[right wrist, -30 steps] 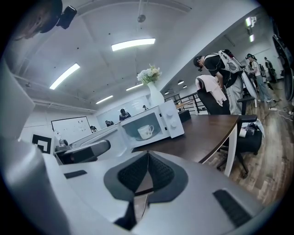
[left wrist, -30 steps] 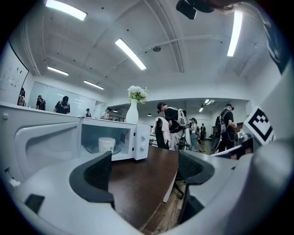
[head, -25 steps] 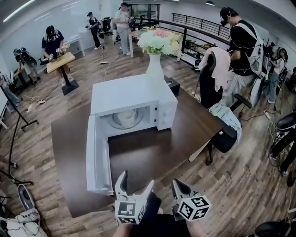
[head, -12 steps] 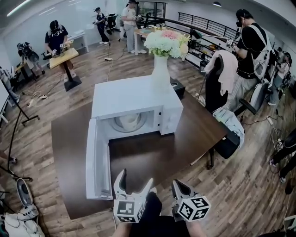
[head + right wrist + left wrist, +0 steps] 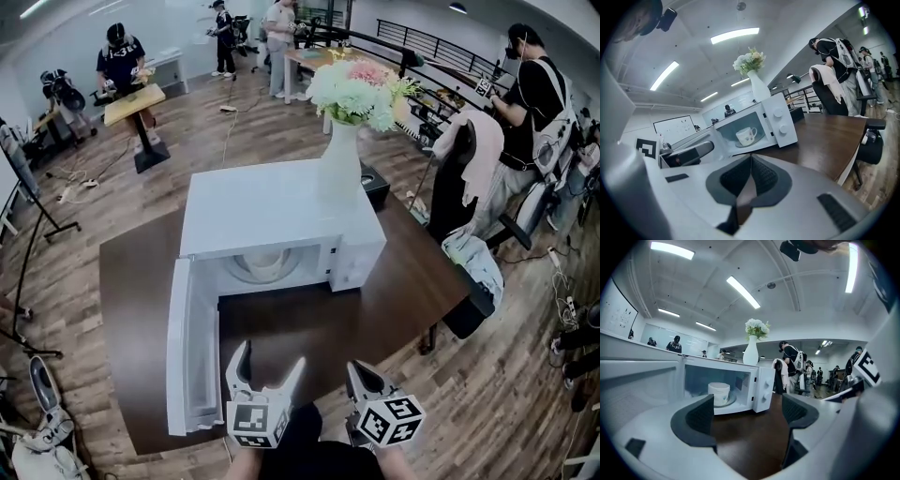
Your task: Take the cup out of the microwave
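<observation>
Seen from the head view, the white microwave point(image 5: 281, 211) sat on a dark wooden table point(image 5: 394, 291) with its door point(image 5: 187, 347) swung wide to the left. The cup point(image 5: 265, 264) stood inside on the turntable, partly hidden by the cavity's top edge. A white vase point(image 5: 339, 164) of flowers rose at the microwave's back right, on it or behind it, hard to say. Both grippers hung near the table's front edge, well apart from the oven — the left gripper point(image 5: 271, 361) with jaws spread, the right gripper point(image 5: 364, 377) just beside it. The left gripper view showed its pads wide apart with only bare tabletop between them, and the cup in the open cavity beyond. The right gripper view showed its jaws pressed together on nothing — the cup, handle to the right, sat inside the microwave ahead.
</observation>
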